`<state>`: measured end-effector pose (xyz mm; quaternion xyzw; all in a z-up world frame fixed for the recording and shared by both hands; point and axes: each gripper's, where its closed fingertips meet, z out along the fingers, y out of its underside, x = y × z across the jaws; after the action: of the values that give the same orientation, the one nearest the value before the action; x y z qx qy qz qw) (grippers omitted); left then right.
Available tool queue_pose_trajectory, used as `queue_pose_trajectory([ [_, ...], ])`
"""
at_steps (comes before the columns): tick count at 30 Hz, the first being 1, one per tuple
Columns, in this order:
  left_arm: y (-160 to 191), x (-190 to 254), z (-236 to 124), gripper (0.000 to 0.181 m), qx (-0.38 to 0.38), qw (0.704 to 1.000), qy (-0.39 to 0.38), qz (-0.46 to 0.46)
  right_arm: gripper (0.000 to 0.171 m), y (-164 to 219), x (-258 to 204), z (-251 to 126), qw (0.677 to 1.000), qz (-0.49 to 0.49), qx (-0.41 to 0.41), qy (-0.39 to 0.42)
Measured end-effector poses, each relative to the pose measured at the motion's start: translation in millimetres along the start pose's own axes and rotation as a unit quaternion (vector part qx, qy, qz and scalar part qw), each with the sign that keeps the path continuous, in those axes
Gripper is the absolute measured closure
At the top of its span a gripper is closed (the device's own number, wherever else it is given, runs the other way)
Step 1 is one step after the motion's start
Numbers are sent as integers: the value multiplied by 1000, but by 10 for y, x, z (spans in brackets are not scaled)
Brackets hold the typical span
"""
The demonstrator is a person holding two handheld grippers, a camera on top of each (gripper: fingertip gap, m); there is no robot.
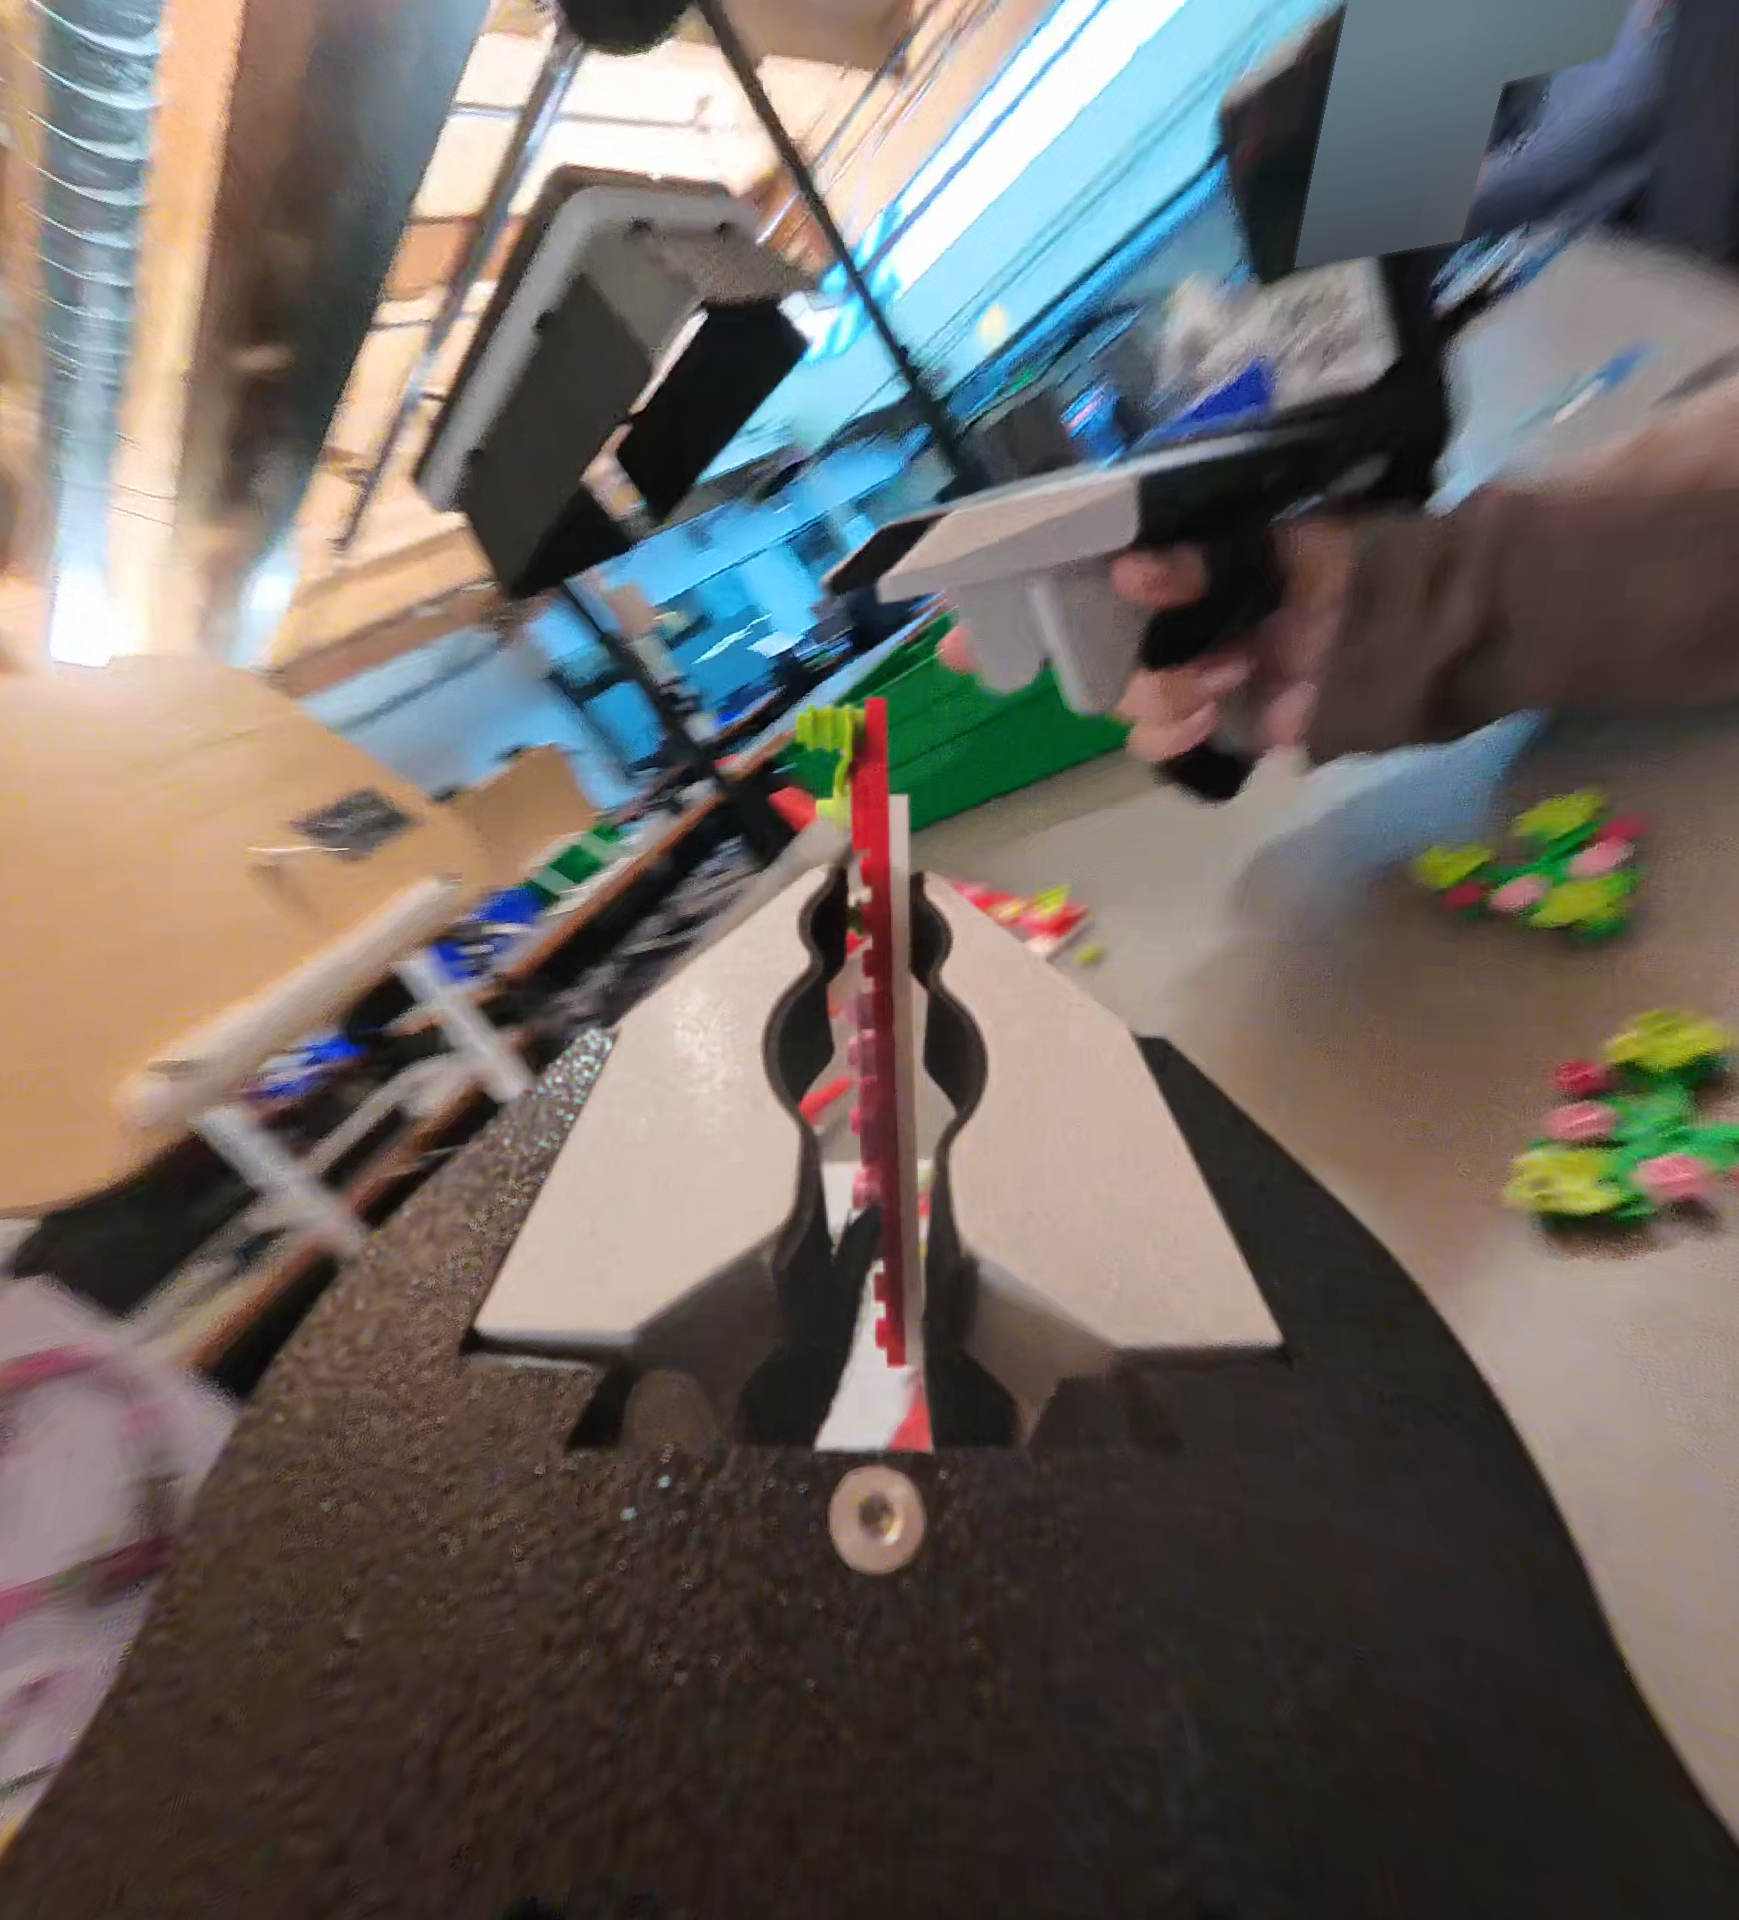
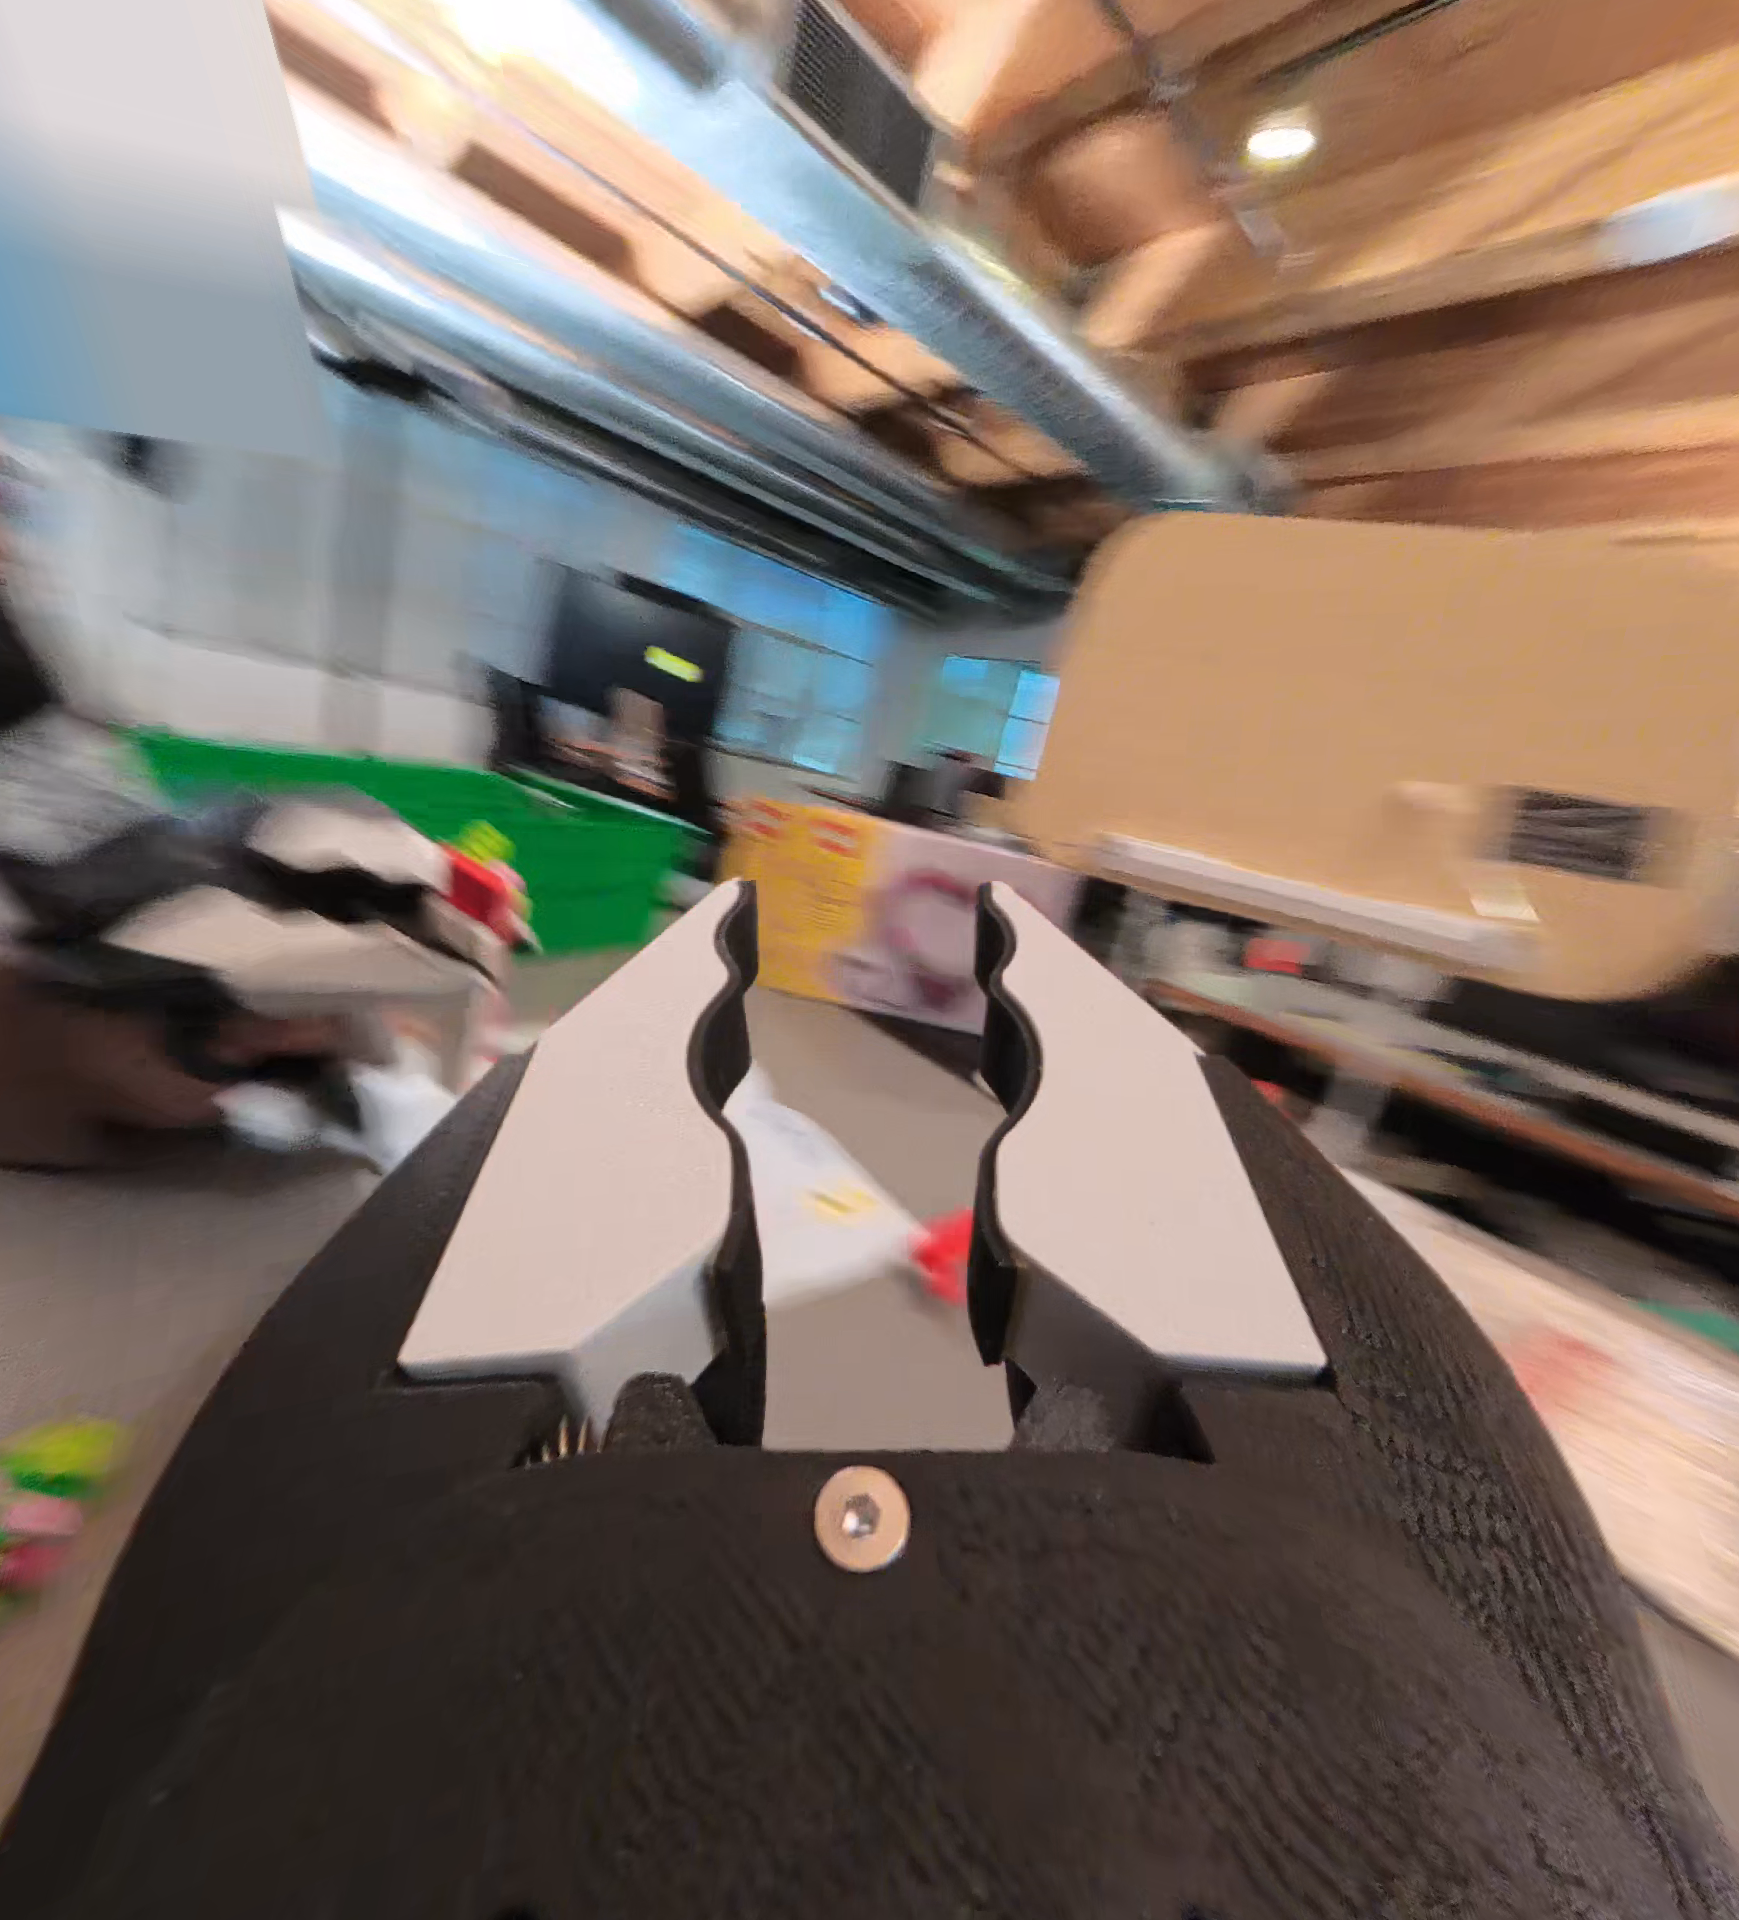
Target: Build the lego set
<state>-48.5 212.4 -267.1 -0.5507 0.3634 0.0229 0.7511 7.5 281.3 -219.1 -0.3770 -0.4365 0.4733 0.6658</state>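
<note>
Clamping a red plate (image 1: 873, 997), the left gripper's (image 1: 877, 883) jaws; right gripper's (image 2: 863, 904) jaws apart.

A large tan cardboard box (image 1: 106, 914) with a dark label stands left of the grey tabletop (image 1: 1467, 1455), and shows again at the right in the right wrist view (image 2: 1364, 748). A silvery corrugated metal duct (image 2: 844, 343) runs under the wooden ceiling (image 2: 1467, 312), where a round lamp (image 2: 1280, 140) glows. Blue-lit windows (image 2: 990, 717) lie behind, all blurred.
</note>
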Motion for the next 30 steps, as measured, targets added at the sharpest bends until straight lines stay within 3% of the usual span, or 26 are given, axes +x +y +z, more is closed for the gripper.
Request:
queue_pose_trajectory([
  [3, 62, -111, 0, 173, -57, 984, -79, 148, 134, 46, 98, -75, 998, -48, -20, 32],
  [5, 91, -108, 17, 173, -87, 968, -98, 214, 137, 66, -94, -34, 999, 14, -31, -43],
  [8, 156, -48, 48, 173, -119, 945, -93, 291, 133, 203, -492, 24, 974, 122, -81, -171],
  [12, 217, 38, 83, 174, -144, 918, -77, 361, 130, 455, -881, 70, 944, 138, -169, -248],
  [21, 305, 116, 123, 174, -174, 893, -55, 411, 139, 643, -875, 99, 941, 102, -228, -230],
  [24, 296, 151, 130, 174, -172, 888, -51, 422, 152, 657, -867, 86, 940, 93, -231, -233],
  [30, 214, 169, 144, 173, -148, 905, -56, 395, 153, 608, -879, 100, 941, 82, -223, -241],
])
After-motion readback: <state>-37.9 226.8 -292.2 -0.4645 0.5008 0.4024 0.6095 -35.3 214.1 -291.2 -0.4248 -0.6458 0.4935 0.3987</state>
